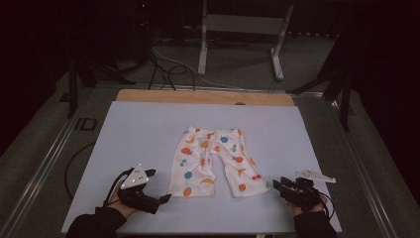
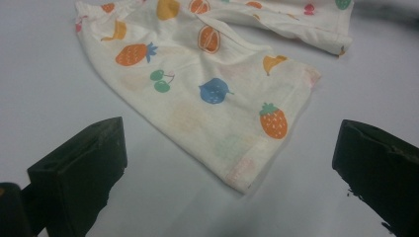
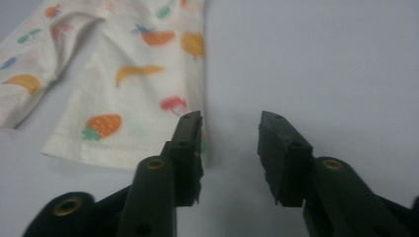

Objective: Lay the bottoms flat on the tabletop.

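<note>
White fruit-print cotton shorts (image 1: pixel 212 161) lay flat, ungrasped; left gripper (image 1: pixel 159 186) and right gripper (image 1: pixel 275 185) open alongside; folding not begun.

Right gripper (image 3: pixel 231 131), jaws apart, at the corner of fruit-print shorts (image 3: pixel 133 89) on a pale table (image 3: pixel 321 64)

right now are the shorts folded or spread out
Spread out. The shorts lie flat on the white mat, both legs apart, waistband at the far end.
</note>
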